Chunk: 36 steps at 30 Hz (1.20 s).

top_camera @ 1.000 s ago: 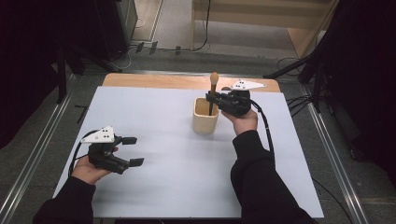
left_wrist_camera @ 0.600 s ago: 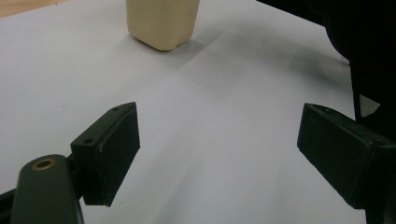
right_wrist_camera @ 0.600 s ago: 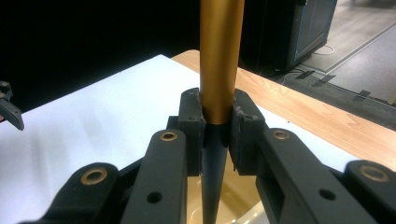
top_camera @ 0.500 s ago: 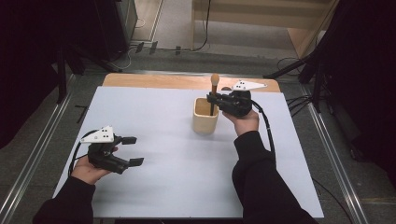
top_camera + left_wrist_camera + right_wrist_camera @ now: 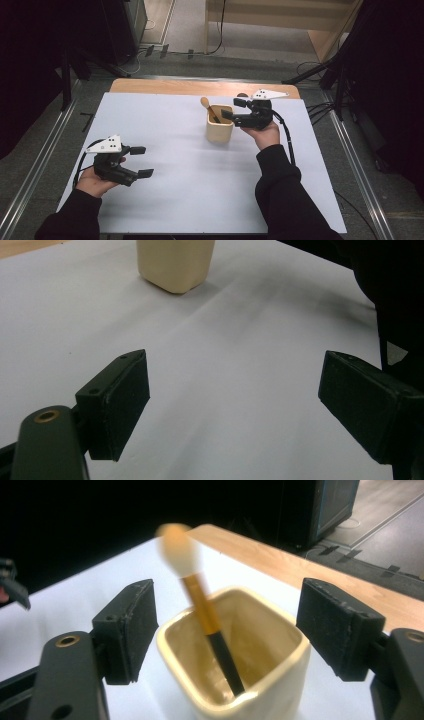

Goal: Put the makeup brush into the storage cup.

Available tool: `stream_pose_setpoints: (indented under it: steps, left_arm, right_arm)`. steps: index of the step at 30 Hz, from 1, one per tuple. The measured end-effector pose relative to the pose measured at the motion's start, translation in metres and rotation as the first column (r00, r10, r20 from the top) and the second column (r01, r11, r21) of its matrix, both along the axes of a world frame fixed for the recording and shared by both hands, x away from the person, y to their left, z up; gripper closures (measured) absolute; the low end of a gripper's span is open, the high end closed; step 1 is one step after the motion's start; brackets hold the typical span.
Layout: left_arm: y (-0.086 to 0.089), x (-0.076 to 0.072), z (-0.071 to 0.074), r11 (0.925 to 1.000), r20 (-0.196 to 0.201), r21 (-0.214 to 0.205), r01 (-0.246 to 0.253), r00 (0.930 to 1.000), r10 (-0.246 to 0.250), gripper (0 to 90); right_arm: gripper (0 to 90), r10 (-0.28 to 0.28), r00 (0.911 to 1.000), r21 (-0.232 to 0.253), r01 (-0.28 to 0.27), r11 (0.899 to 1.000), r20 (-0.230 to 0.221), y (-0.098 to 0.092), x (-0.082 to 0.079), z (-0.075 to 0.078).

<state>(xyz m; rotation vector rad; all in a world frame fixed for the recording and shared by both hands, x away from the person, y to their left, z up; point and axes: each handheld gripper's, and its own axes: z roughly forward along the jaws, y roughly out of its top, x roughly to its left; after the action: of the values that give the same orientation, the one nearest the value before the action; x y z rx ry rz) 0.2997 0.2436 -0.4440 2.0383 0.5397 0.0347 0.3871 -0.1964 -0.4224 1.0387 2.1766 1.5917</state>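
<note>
Right gripper: its 2 fingers have just been opening and stand wide, 1 on each side of the cup, pressing on nothing.
Brush: free of the fingers, leaning in the cup, its light tip blurred in the right gripper view.
Cup: cream, square, upright on the white desk, toward the far edge.
Left gripper: fingers spread wide, empty, well apart from the cup.
Writing: none readable.

High view: above the near edge, facing forward and down.
Left gripper view: low, well apart from the cream square ceramic cup.
Right gripper view: close, just above it.
Shared: cup.
</note>
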Motion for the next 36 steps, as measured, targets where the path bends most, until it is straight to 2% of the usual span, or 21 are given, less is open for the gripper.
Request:
stream_pose_setpoints:
  steps: [4, 6, 15, 19, 27, 34, 36]
  left_arm:
    - [0.000, 0.000, 0.000, 1.0000, -0.002, 0.000, -0.001, 1.0000, 0.001, 14.0]
    - [0.000, 0.000, 0.000, 1.0000, -0.002, 0.001, -0.001, 1.0000, 0.001, 14.0]
    - [0.001, 0.000, 0.000, 1.0000, -0.001, 0.005, -0.001, 1.0000, 0.001, 14.0]
    - [0.000, 0.000, 0.000, 1.0000, -0.001, 0.004, -0.001, 1.0000, 0.001, 14.0]
    - [0.001, 0.000, 0.000, 1.0000, -0.001, 0.000, -0.003, 1.0000, 0.003, 14.0]
    - [0.002, 0.000, 0.000, 1.0000, 0.001, -0.001, -0.005, 1.0000, 0.005, 14.0]
    - [0.002, 0.000, 0.000, 1.0000, 0.003, -0.002, -0.005, 1.0000, 0.005, 14.0]
  right_arm:
    - [23.5, 0.020, 0.9998, -0.029, -0.020, 0.999, -0.008, 0.000, -0.006, 0.002]
    - [23.4, 0.031, 0.9995, -0.024, -0.031, 0.999, 0.007, 0.000, -0.010, 0.003]
    - [22.6, 0.092, 0.9958, -0.030, -0.091, 0.995, 0.007, 0.004, -0.028, 0.005]
    - [22.6, 0.128, 0.9917, -0.036, -0.128, 0.991, 0.014, 0.008, -0.041, 0.002]
    - [22.1, 0.157, 0.9871, -0.060, -0.155, 0.986, 0.030, 0.013, -0.057, -0.004]
    - [21.1, 0.179, 0.9835, -0.041, -0.177, 0.983, 0.028, 0.009, -0.065, -0.008]
    - [20.6, 0.187, 0.9821, -0.020, -0.186, 0.982, 0.024, 0.007, -0.068, -0.011]
